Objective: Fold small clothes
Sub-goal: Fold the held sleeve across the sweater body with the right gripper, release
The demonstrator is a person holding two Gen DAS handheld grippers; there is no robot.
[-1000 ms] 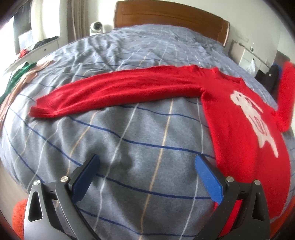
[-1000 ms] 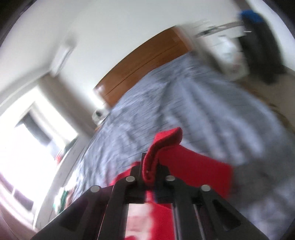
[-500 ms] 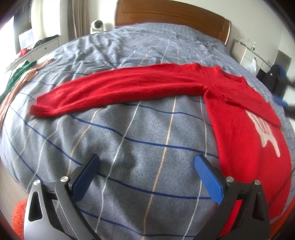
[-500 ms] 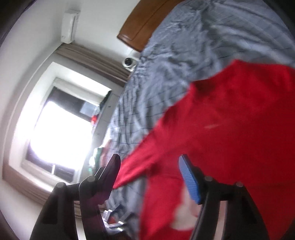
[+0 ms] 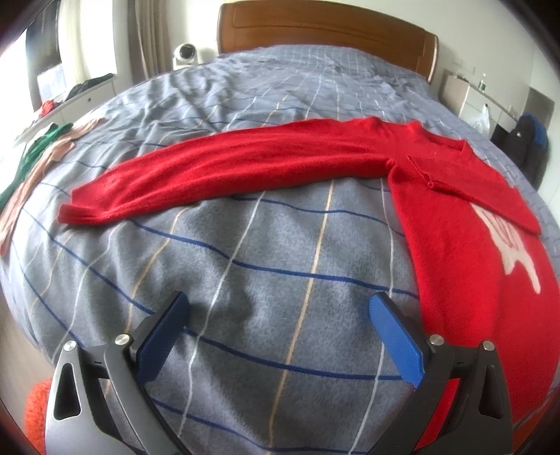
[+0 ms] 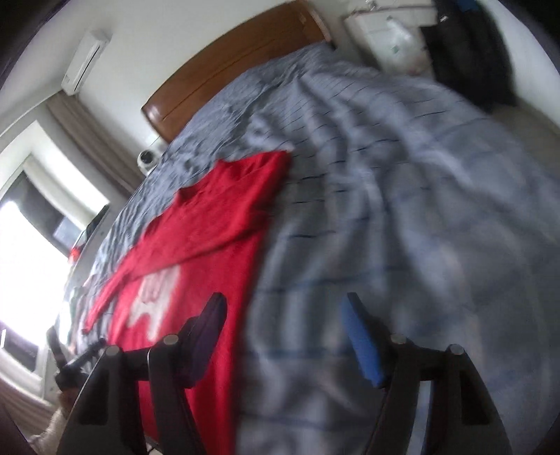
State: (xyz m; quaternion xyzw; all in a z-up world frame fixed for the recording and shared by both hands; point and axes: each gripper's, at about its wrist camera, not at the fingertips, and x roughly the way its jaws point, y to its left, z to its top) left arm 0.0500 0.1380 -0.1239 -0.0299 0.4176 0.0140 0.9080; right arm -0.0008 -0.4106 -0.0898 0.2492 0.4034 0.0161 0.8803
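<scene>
At the far left edge of the grey checked bedspread (image 5: 266, 245) lie green and pink clothes (image 5: 38, 154), below a bright window. A red sweater (image 5: 455, 224) lies flat on the bed, one sleeve (image 5: 224, 171) stretched leftward, the other folded across its chest. The left gripper (image 5: 278, 315) hovers above bare blanket, fingers spread wide and empty. The right gripper (image 6: 285, 315) is likewise wide apart, holding nothing, beside the sweater's hem. A wooden headboard (image 5: 325, 31) backs the bed.

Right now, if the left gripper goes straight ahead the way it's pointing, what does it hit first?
Most likely the bare blanket, since the open left gripper points down at it; the red sweater sleeve lies farther on, though depth is uncertain.
</scene>
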